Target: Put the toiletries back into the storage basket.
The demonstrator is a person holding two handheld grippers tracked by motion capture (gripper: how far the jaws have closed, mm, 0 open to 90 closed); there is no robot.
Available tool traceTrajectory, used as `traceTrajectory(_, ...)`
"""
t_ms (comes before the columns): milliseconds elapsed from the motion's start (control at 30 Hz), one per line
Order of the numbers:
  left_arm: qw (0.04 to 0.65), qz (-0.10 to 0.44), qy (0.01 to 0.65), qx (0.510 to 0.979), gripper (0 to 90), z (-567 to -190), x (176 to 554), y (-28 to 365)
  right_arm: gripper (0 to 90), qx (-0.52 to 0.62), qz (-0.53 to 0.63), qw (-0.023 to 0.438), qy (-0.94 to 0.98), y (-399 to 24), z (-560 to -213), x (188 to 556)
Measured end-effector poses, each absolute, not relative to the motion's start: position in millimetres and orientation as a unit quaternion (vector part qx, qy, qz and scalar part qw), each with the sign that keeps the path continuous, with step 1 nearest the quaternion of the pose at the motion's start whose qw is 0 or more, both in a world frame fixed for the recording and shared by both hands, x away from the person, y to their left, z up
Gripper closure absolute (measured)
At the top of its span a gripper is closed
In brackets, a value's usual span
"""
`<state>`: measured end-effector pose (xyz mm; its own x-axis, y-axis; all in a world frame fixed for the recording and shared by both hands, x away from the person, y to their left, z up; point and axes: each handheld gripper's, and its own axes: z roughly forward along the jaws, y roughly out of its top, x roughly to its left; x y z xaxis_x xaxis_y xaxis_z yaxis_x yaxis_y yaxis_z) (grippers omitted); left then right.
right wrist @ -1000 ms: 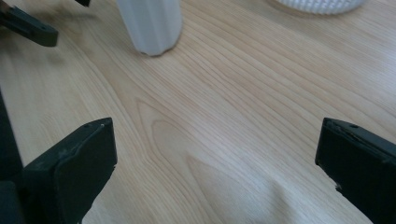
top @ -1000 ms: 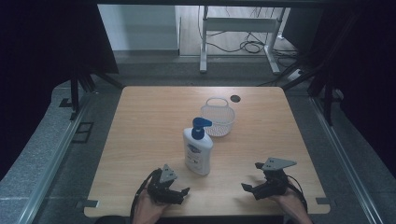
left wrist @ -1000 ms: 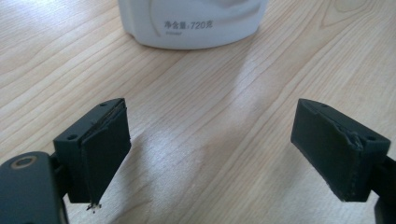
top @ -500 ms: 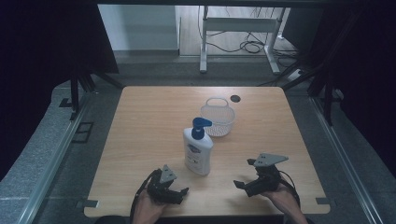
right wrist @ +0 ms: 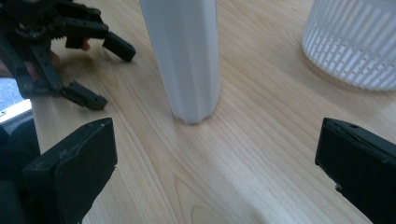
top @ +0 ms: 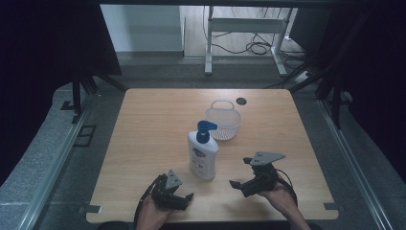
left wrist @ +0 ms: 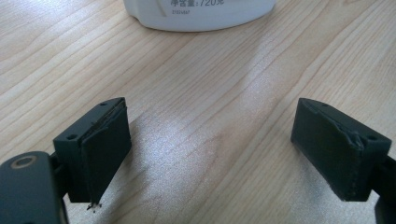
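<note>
A white pump bottle (top: 203,155) with a blue pump head stands upright near the middle of the wooden table (top: 143,143). Behind it, to the right, sits a white mesh basket (top: 223,120) with a handle. My left gripper (top: 183,195) rests open by the front edge, left of the bottle. Its own view has the bottle's base (left wrist: 196,14) just ahead of the open jaws (left wrist: 212,140). My right gripper (top: 240,172) is open, close to the bottle's right side. Between its wide jaws (right wrist: 215,154) I see the bottle (right wrist: 182,56), the basket (right wrist: 355,42) and the left gripper (right wrist: 70,51) farther off.
A small dark round spot (top: 241,101) marks the table near its far edge, behind the basket. Beyond the table stand a white metal frame (top: 244,28) and loose cables on the floor. Dark curtains close in both sides.
My right gripper has moved left toward the bottle and turned to face it. The left gripper, bottle and basket have stayed put.
</note>
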<state>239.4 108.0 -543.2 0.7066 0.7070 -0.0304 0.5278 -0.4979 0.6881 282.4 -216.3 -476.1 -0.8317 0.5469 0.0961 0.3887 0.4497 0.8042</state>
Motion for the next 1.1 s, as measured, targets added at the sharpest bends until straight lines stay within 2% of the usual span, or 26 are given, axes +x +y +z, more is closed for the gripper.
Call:
traceTrajectory(533,0.346,0.13,0.359,0.857,11.5,-543,240,109,0.1,0.264,0.466,0.078,0.841,-181,-455,292)
traceTrajectory(1100,0.345,0.131,0.361,0.856,11.5,-543,240,108,6.2,0.245,0.47,0.086,0.844,-143,-446,310)
